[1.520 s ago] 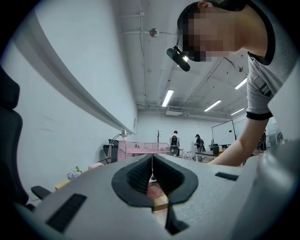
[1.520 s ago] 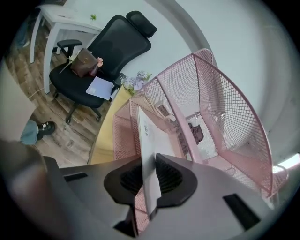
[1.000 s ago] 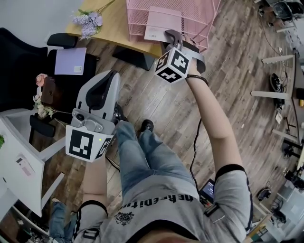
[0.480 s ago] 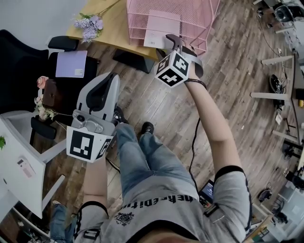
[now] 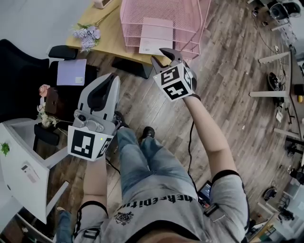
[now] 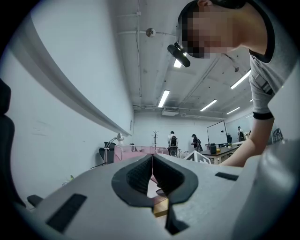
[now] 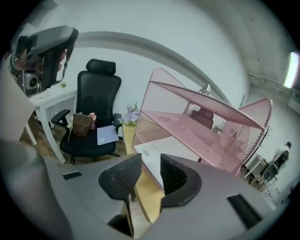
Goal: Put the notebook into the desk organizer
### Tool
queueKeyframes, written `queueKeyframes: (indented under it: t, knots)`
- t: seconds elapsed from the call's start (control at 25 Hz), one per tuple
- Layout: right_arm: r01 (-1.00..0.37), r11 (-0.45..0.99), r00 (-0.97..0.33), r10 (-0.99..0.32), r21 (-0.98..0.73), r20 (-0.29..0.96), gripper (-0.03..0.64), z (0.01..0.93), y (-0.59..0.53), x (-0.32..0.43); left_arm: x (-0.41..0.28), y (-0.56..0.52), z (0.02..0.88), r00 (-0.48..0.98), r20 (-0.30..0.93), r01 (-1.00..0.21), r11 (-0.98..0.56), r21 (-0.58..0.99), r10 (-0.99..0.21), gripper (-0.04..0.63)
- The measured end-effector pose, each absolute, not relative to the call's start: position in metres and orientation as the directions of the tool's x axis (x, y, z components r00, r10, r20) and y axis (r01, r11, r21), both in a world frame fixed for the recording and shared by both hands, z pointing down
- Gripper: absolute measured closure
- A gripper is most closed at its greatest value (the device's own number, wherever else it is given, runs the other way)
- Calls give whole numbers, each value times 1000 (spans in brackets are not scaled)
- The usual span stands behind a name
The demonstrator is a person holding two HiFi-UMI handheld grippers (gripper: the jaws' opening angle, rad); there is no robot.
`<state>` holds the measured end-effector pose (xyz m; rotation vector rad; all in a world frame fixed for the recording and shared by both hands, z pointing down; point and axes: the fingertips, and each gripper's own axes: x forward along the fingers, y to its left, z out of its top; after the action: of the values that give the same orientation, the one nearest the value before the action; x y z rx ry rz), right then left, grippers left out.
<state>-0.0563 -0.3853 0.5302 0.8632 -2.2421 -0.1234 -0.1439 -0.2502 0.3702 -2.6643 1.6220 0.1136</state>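
A pink wire-mesh desk organizer [image 5: 142, 14] [image 7: 201, 126] with stacked open-fronted trays stands on a light wooden counter [image 5: 107, 28]. The pale pink, flat, matte-covered notebook [image 5: 156, 35] [image 7: 152, 151] lies in a lower tray. Its front edge, which carries a small printed label, sticks out past the mesh.

The right gripper [image 5: 161, 57] [image 7: 151, 164], a smooth grey plastic body with ribbed black pads, points at that front edge from just off the counter. Its jaws are closing with a clear gap between the pads. Nothing is pressed between them, and the notebook's near edge shows through the gap, just past the tips.

The left gripper [image 5: 113, 77] [image 6: 152, 161] is held upright over the floor, well apart from the organizer. Its ribbed pads meet in a thin line with nothing between them.

To the left of the counter, a black padded office chair [image 5: 28, 61] [image 7: 96, 93] carries a thin lilac booklet [image 5: 71, 72] [image 7: 107, 135] and a small brown leather-look bag [image 5: 51, 98] [image 7: 80, 124]. A spray of soft purple flowers [image 5: 87, 34] [image 7: 129, 115] lies at the counter's left end. The floor [image 5: 228, 71] is grey-brown wood plank.
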Motion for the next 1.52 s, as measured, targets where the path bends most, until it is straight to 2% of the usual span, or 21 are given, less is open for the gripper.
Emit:
queueKeyframes:
  t: [0.16, 0.32, 0.92, 1.52]
  knots:
    - [-609, 726, -519, -669, 319, 532, 592, 510, -383, -48, -136, -257, 361, 481, -81, -876, -483, 12, -873, 588]
    - [-658, 695, -510, -694, 289, 508, 615, 498, -381, -38, -131, -262, 355, 501, -84, -864, -504, 12, -861, 588]
    - [-814, 571, -499, -780, 105, 378, 614, 447, -356, -12, -125, -285, 330, 563, -95, -822, -568, 30, -821, 588]
    - [-849, 525, -492, -827, 57, 272, 614, 386, -328, -13, -125, -285, 293, 562, -134, -822, -569, 26, -816, 588]
